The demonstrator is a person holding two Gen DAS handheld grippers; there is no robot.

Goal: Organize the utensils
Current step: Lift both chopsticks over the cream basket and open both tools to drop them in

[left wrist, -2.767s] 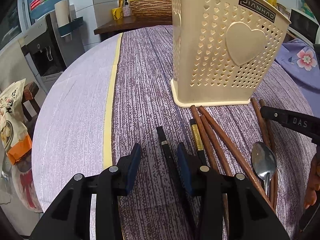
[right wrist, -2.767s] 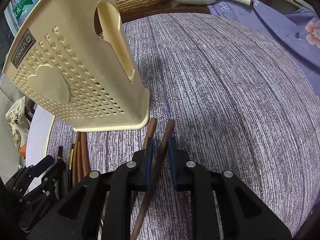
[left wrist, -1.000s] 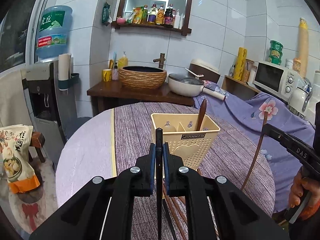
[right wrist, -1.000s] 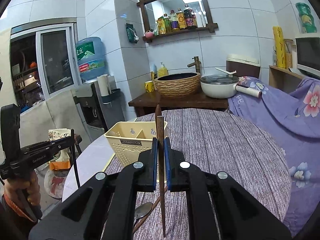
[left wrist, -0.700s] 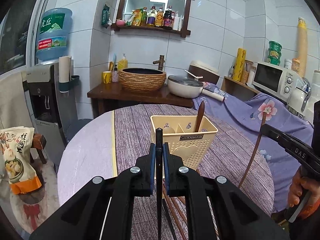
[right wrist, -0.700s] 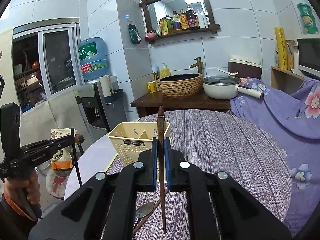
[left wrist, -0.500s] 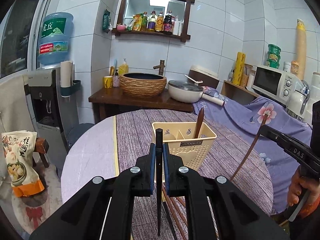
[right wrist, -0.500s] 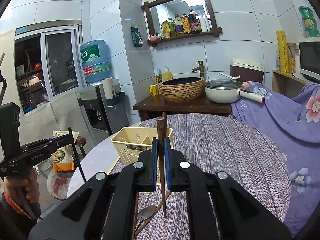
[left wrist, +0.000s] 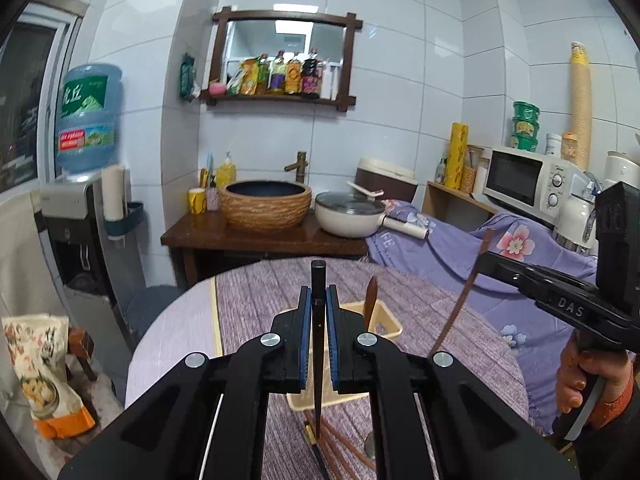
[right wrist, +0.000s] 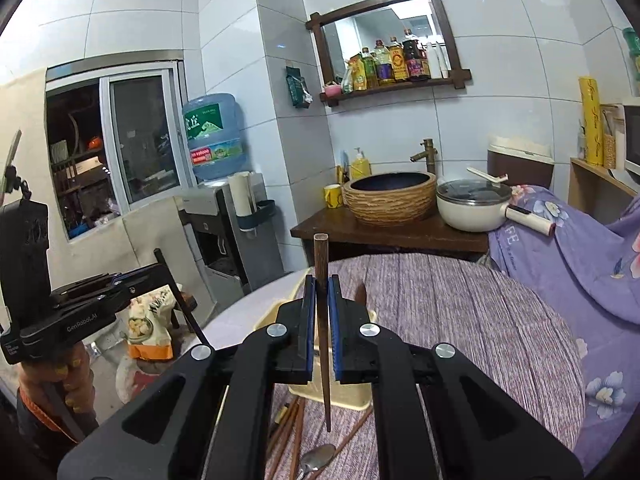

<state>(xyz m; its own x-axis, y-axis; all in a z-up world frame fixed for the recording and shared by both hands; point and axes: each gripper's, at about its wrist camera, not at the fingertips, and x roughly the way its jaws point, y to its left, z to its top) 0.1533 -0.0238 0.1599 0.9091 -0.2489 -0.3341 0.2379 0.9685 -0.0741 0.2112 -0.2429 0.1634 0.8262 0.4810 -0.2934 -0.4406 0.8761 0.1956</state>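
My left gripper [left wrist: 318, 300] is shut on a black chopstick [left wrist: 317, 344] that hangs upright between its blue pads. High above the table, my right gripper [right wrist: 321, 292] is shut on a brown wooden chopstick [right wrist: 322, 320], also upright. The cream utensil basket [left wrist: 386, 322] stands on the table below and beyond both, mostly hidden by the jaws, with a dark wooden utensil [left wrist: 370, 296] sticking up from it. Several brown chopsticks [right wrist: 294, 420] and a metal spoon [right wrist: 318, 456] lie on the cloth in front of the basket. The right gripper [left wrist: 486, 258] also shows in the left wrist view.
The round table [right wrist: 480, 320] has a purple striped cloth. Behind it a dark wooden counter [left wrist: 260, 236] carries a woven basin and a white pot. A water dispenser [left wrist: 76, 216] stands at the left, a flowered purple cover [left wrist: 520, 248] and microwave at the right.
Both grippers have risen with their chopsticks held upright; the basket and table now sit lower and smaller in both views.
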